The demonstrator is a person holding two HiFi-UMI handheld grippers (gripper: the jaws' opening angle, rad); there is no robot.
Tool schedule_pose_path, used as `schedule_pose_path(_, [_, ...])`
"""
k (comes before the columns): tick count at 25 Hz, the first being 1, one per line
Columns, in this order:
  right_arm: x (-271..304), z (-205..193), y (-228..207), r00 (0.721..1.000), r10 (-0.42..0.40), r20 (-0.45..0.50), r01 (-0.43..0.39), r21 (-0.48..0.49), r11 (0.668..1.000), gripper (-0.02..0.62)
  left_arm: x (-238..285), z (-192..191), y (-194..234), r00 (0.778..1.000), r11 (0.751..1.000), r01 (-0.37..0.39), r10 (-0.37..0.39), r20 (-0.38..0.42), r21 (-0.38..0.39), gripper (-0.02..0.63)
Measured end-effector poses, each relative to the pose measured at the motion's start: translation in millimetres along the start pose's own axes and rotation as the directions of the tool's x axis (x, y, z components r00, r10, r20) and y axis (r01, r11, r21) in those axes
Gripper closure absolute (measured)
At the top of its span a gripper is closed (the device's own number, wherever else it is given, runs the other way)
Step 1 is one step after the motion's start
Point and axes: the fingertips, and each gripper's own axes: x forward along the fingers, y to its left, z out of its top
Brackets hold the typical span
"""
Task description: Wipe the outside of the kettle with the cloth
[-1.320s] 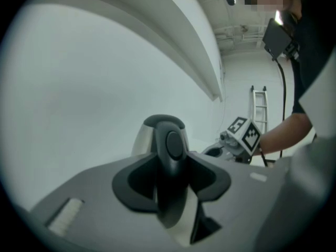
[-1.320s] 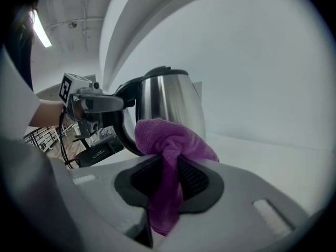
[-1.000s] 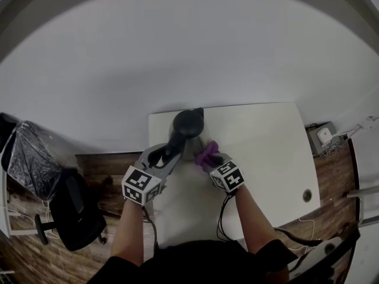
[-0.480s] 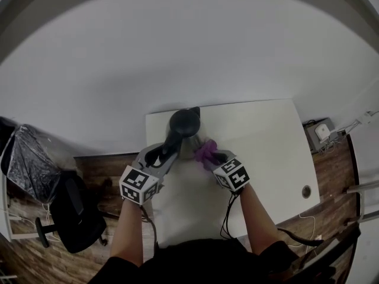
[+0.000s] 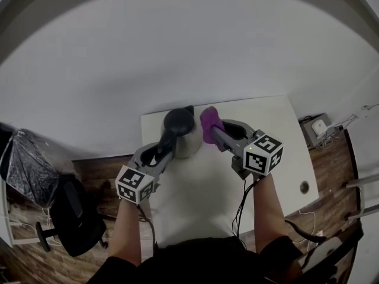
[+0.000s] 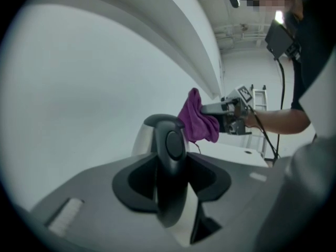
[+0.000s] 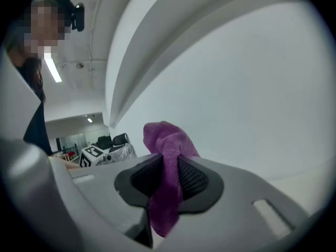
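Kettle (image 5: 188, 144) handle is pinched in the left tool (image 5: 168, 142); right tool (image 5: 215, 132) pinches cloth (image 5: 208, 119), seemingly beside it.

The right gripper (image 5: 213, 130), its jaws clamped on the crumpled purple cloth (image 5: 208, 120), has risen from low against the right flank of the silver electric kettle (image 5: 188, 144) to the level of its black lid. The cloth, earlier bunched by the lower side, now sits just right of the lid; whether it touches cannot be told. The gripper's marker cube (image 5: 262, 154) has swung further right and shows larger.
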Motion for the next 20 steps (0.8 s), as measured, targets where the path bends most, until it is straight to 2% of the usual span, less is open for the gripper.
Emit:
schedule_pose_path(3, [17, 4, -3, 0.998, 0.043, 0.044, -0.046, 0.075, 0.996, 0.508, 0, -1, 0, 1.0, 1.0, 0.0, 0.0, -0.004, -0.001, 0.442])
schedule_pose_path(7, [39, -15, -6, 0.997, 0.073, 0.005, -0.073, 0.123, 0.99, 0.508, 0, -1, -1, 1.0, 1.0, 0.003, -0.003, -0.007, -0.001, 0.442])
schedule_pose_path(20, [52, -111, -59, 0.987, -0.026, -0.159, 0.074, 0.306, 0.949, 0.51, -4, 0, -6, 1.0, 1.0, 0.02, -0.02, 0.005, -0.001, 0.442])
